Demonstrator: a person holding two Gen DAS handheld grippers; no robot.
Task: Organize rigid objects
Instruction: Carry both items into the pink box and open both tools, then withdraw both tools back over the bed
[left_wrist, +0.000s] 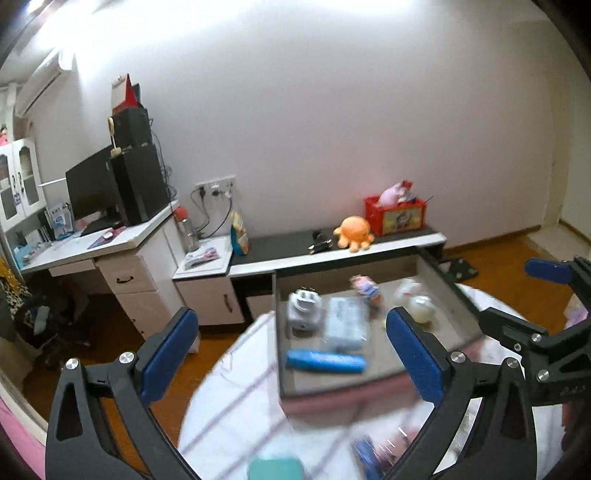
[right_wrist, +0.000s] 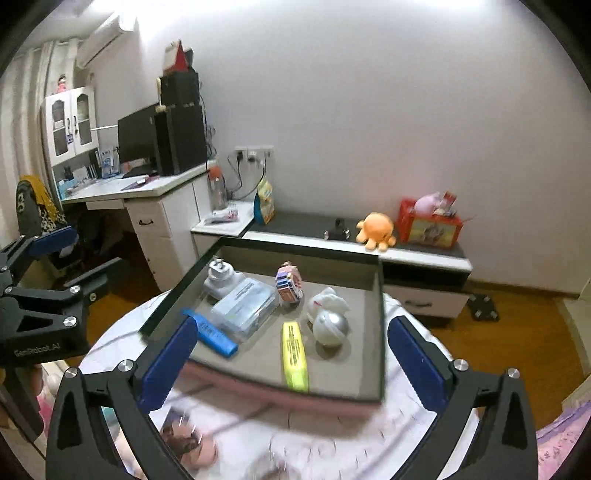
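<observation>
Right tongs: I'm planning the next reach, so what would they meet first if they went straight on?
Probably the gray tray: the open right tongs aim at the yellow highlighter on its floor, though depth is unclear.

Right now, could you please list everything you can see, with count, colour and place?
tray: one, grey with dark rim, on round table
round table: one, white cloth
plug adapter: one, white, tray's far left
clear box: one, bluish, beside adapter
blue bar: one, tray's left edge
yellow bar: one, tray's front
silver ball: one, right of centre
white figure: one, behind ball
patterned cube: one, multicoloured, tray's back
orange plush: one, low cabinet
red crate: one, low cabinet
left tongs: open, empty
right tongs: open, empty
</observation>
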